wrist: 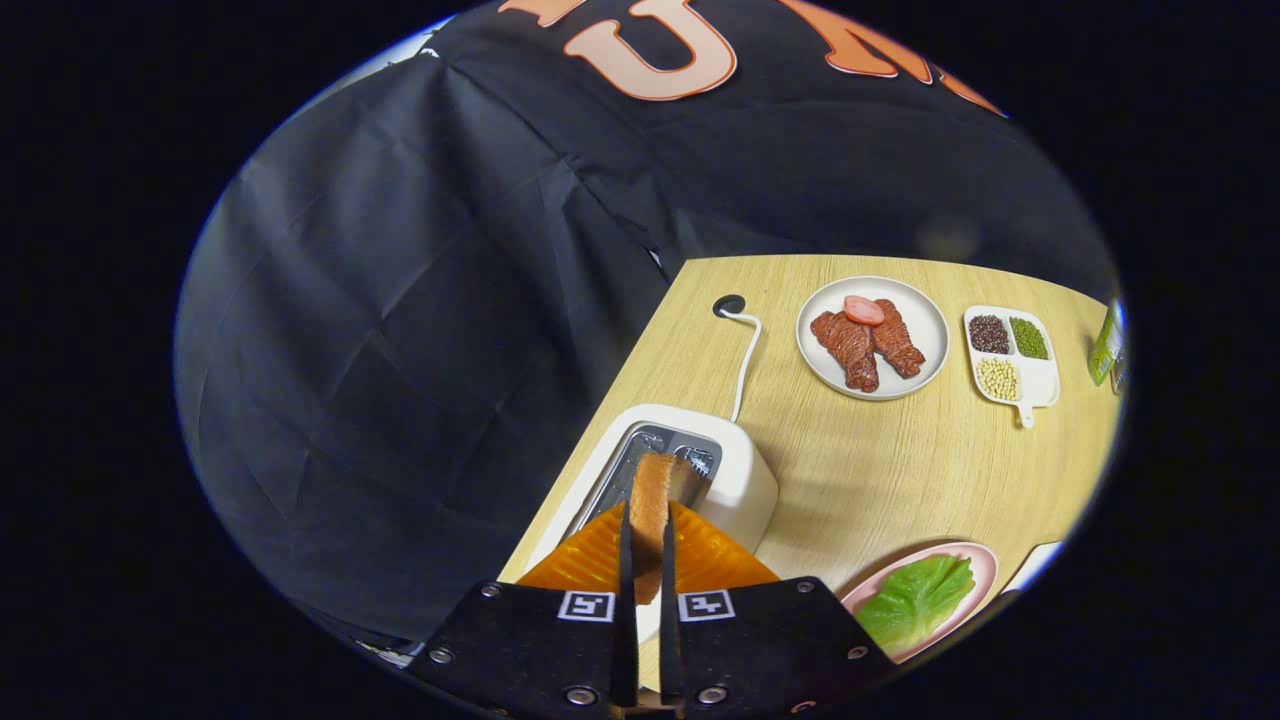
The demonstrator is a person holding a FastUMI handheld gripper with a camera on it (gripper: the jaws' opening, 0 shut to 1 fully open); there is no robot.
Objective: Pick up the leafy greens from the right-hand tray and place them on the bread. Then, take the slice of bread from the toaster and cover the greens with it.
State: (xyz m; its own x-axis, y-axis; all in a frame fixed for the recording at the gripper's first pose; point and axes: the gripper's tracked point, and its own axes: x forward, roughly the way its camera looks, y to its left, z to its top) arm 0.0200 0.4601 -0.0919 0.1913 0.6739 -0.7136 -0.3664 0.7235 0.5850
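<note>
**Bread slice gripped above the toaster, greens already laid on the pink plate**

Nearest the camera, the jaws of the gripper [648, 545] are clamped on a slice of bread [650, 505], one finger pressing each flat face so that the slice stands on edge and its crust faces the lens. This edgewise hold suits a slice drawn upright out of a slot. Just beyond the fingers sits the white toaster [700, 475] at the near left corner of the worktop [880, 470], its open slot directly under and behind the slice; whether the bottom edge of the bread has cleared the slot cannot be told. To the right of the fingers, a pink plate [975, 565] carries the leafy greens [915, 600], spread flat; any bread beneath them is hidden by the leaf. Judged from this layout, the first half of the task appears done, and the slice must next travel right and be turned flat to cover the greens.

Farther back, the toaster's white cable [745, 360] runs to a grommet [729, 305] in the pale wood-grain surface. Beyond lie a round white plate [925, 330] with pieces of meat [865, 345], then a small divided dish [1040, 380] holding three kinds of beans or grains. Black cloth encloses the booth behind and to the left.
</note>
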